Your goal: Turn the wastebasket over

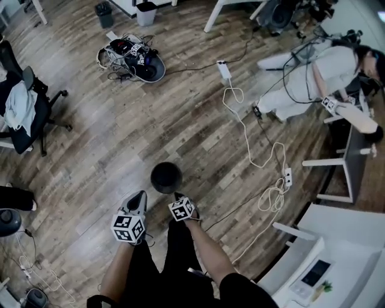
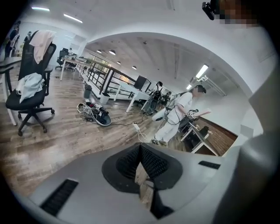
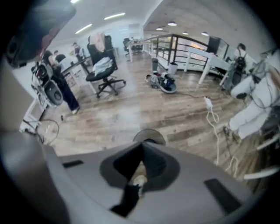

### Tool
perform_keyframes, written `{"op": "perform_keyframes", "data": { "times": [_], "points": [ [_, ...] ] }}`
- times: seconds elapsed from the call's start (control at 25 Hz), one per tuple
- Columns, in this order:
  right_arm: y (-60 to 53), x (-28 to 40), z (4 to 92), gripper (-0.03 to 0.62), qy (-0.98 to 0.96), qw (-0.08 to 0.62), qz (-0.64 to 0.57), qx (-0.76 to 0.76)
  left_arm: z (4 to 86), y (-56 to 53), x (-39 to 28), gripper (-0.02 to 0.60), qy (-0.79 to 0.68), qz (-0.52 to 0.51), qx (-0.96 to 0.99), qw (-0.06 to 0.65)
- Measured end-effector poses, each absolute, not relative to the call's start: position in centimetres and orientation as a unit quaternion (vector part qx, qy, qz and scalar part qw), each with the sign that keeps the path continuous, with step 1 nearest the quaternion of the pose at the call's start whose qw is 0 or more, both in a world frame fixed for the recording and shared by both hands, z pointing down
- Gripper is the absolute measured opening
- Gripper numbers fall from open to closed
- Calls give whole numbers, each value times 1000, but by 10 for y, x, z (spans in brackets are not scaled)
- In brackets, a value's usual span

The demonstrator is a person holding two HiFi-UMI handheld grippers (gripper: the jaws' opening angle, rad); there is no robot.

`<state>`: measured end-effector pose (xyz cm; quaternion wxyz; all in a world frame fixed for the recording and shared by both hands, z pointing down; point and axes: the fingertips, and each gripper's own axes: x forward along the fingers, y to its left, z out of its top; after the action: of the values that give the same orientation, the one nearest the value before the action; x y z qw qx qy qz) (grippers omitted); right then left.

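Firstly, head view: the wastebasket [image 1: 166, 177] stands on the wood floor [image 1: 120, 144] just ahead of the person's legs, free of both tools; it shows as a dark round form seen from above; whether that face is the mouth or the base cannot be told, nor whether anything lies inside. The left gripper [image 1: 138, 198] and the right gripper [image 1: 178, 196] hang just short of its near edge, one towards each side, neither touching; in my judgement they are held clear so that the basket rests under its own weight. A dark bin [image 1: 104, 13] and a pale bin [image 1: 145, 12] stand well apart at the far edge; their contents are not legible. A white cable [image 1: 252, 150] trails over the floor to the right, apart from the basket.

Left gripper view: jaws clenched, pads meeting, nothing between them; the tool looks out across the room towards an office chair [image 2: 30, 96] draped with clothing; the basket is not in sight.

Right gripper view: jaws likewise clenched and empty; the basket's round top shows just beyond the jaw tips, on the floor, untouched; the tool points steeply down at it.
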<state>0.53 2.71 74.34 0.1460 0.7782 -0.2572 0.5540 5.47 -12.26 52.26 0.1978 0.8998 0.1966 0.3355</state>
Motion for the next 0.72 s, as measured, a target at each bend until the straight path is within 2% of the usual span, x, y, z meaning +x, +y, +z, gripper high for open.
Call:
{"op": "perform_keyframes", "data": {
  "times": [0.24, 0.44, 0.72],
  "points": [
    [34, 16, 638, 32, -209, 35, 508, 835, 461, -124, 37, 34, 190, 308, 912, 192],
    [40, 22, 540, 32, -198, -23, 425, 883, 411, -119, 24, 34, 194, 282, 921, 185],
    [44, 11, 400, 32, -189, -65, 298, 934, 344, -113, 15, 34, 205, 219, 942, 150]
  ]
}}
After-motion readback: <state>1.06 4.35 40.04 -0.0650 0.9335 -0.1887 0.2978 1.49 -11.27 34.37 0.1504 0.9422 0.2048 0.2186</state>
